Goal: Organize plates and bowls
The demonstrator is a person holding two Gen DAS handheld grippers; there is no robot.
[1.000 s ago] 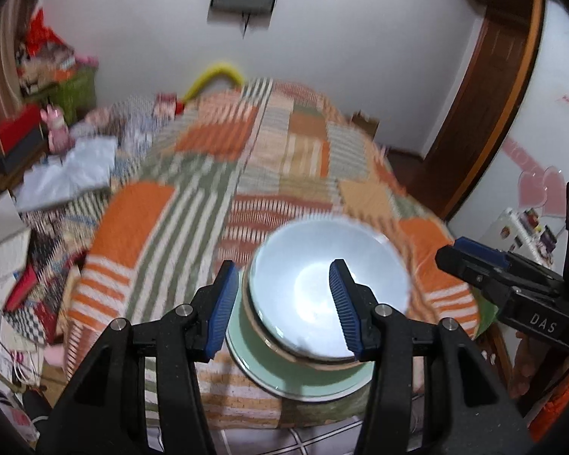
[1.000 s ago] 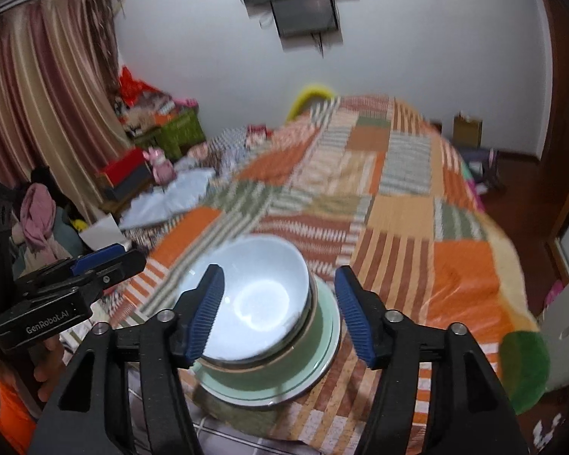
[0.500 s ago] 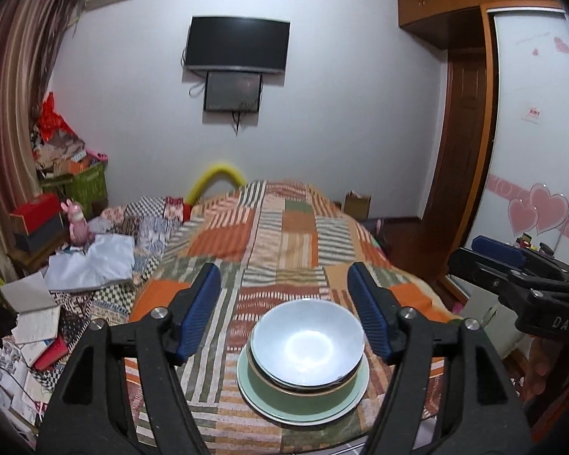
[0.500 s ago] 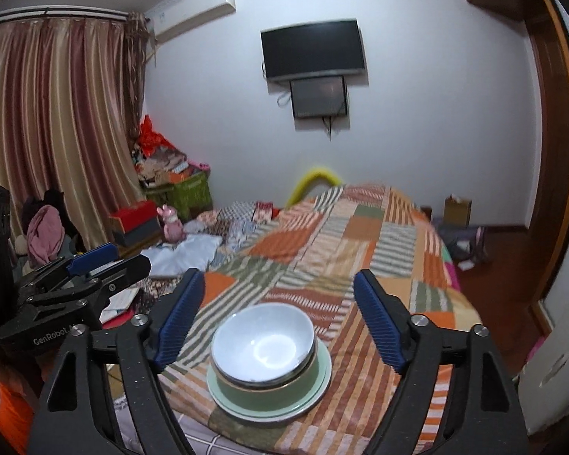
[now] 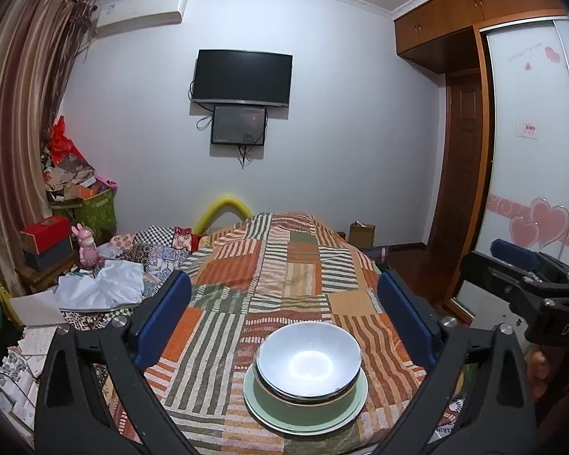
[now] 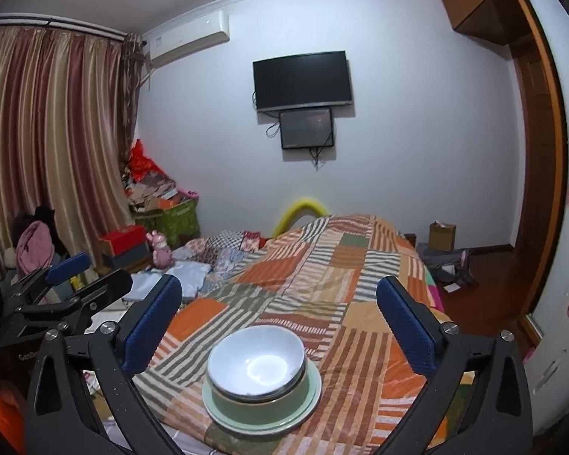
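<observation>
On bed (image 5: 284, 284), near its foot edge: white bowl (image 5: 309, 358) stacked in green bowl (image 5: 284, 402) on green plate (image 5: 322, 422). Left gripper (image 5: 284, 322) and right gripper (image 6: 280, 322): fingers opening, grasping nothing.

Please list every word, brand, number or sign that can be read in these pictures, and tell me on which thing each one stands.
"DAS": white letters on the black body of the right gripper, at the left wrist view's right edge; the word may run on out of frame.
Pink script on the white sliding wardrobe door: too blurred to read.
Small red-and-white sticker on that door: too small to read.
Lettering on the left gripper: too dark to read.
</observation>
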